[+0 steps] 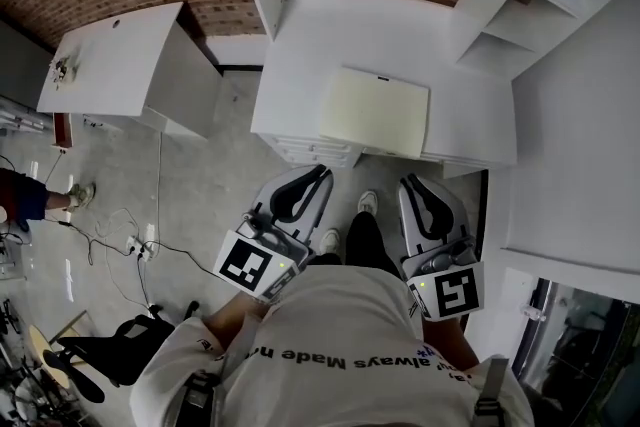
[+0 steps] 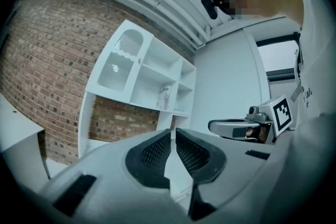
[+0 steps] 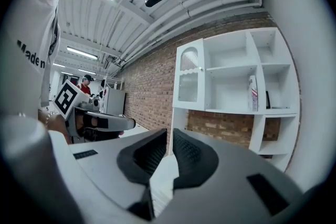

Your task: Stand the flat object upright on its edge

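We judged the step in hand to be the reach to the bench (image 1: 300, 55). Doing it well meant opening a jaw pair before arrival, since the flat object (image 1: 375, 112), a pale yellow sheet, lay flat on the top at the front edge, toward the right corner, with no side raised to pinch. Its near edge seemed to sit at or just over the bench's front edge, so we thought that the place to take it, one gripper lifting while the other steadied it as it tipped up. We held the left gripper (image 1: 322, 171) and right gripper (image 1: 411, 181) close to the body, side by side, pointing roughly level at the bench. Each had its jaws pressed together on nothing, and both were short of the sheet; beyond it stood the white shelves (image 1: 520, 25)
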Motion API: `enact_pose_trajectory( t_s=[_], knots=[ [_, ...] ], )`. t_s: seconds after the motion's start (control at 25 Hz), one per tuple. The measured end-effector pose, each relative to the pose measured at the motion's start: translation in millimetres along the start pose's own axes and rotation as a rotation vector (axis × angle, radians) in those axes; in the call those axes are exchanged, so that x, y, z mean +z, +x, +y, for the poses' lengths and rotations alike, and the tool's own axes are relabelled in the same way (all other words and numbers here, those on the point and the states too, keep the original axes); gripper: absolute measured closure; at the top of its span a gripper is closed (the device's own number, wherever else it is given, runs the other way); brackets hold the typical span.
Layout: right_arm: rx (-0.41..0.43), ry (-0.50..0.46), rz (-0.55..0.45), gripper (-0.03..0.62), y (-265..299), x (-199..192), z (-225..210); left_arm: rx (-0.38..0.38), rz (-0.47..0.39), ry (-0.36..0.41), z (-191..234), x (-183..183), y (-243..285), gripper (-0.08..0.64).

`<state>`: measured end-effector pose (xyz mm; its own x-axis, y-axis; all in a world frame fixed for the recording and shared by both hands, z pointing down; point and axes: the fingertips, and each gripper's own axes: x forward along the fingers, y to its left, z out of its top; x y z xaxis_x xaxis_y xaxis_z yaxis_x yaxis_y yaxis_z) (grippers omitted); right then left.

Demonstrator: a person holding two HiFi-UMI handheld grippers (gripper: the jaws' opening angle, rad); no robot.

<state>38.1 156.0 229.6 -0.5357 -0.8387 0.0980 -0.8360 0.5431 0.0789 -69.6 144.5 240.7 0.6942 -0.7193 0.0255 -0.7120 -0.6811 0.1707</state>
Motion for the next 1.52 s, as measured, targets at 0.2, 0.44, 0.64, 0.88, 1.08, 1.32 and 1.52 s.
enact_pose_trajectory(
  t_s=[0.2,0.44,0.64,0.88,1.08,1.32,1.52],
  knots=[
    [0.012,-0.005,-0.013,0.554,19,-2,-31,0.011,-0.002,0.003,11,2,34,0.526],
    [0.012,-0.015,-0.043,0.554,43,2,-82,0.007,-0.006,-0.002,20,6,92,0.526],
    [0.032,-0.024,-0.060,0.554,61,-3,-130,0.019,-0.004,0.003,25,6,145,0.526],
    [0.055,-0.029,-0.064,0.554,76,-5,-176,0.045,-0.002,0.000,28,8,191,0.526],
    [0.073,-0.040,-0.052,0.554,83,-10,-198,0.074,-0.009,-0.009,31,7,210,0.526],
    [0.084,-0.039,-0.042,0.554,88,-16,-204,0.089,0.003,-0.018,37,0,218,0.526],
    [0.091,-0.042,-0.041,0.554,99,-10,-197,0.090,-0.008,-0.014,47,8,216,0.526]
  ],
)
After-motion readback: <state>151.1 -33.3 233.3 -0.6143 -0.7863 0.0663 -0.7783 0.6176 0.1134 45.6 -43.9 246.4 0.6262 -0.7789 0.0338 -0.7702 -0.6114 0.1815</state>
